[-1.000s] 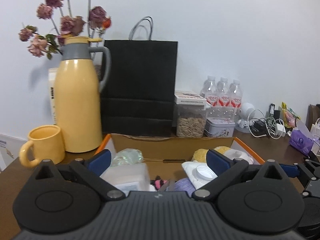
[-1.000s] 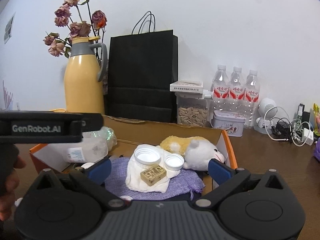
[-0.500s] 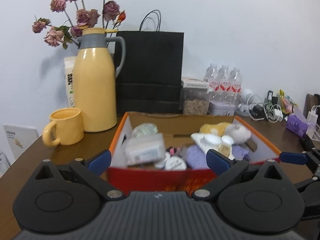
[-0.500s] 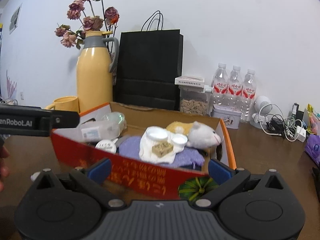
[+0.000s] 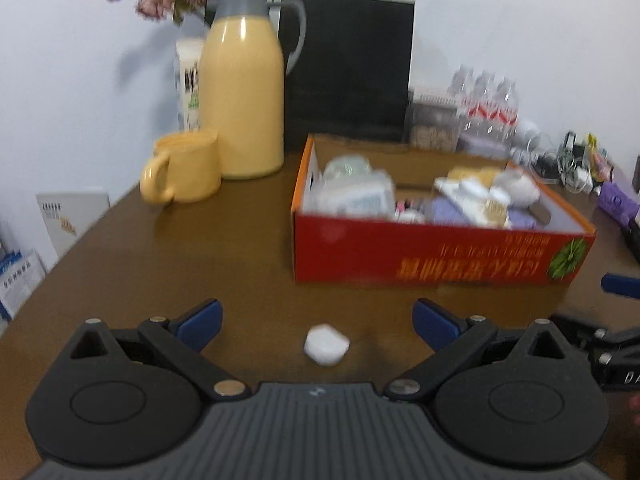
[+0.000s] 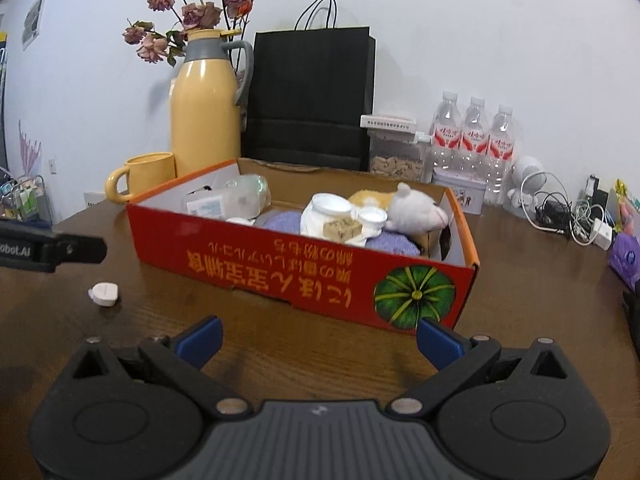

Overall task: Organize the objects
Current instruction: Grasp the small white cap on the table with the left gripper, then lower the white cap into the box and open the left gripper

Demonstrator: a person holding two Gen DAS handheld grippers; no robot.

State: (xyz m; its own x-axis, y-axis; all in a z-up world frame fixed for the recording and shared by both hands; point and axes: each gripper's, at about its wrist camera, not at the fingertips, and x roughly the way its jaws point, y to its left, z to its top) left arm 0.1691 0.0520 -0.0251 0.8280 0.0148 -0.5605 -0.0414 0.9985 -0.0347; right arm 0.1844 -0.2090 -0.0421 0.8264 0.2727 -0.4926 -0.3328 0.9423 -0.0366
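left gripper (image 5: 316, 322): level, low over the counter (image 5: 240, 272), blue-tipped fingers (image 5: 200, 319) spread wide, nothing between them | right gripper (image 6: 318, 338): level, low, fingers (image 6: 438, 342) spread wide, empty | the two side by side, left one's body seen at right view's left edge

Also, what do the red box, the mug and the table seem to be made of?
Box: likely cardboard, glossy red print outside; raw brown edges show at the rim.
Mug: probably glazed ceramic, yellow with a soft sheen, thick wall; could be plastic.
Table: wood or wood-look laminate, dark brown with faint grain.
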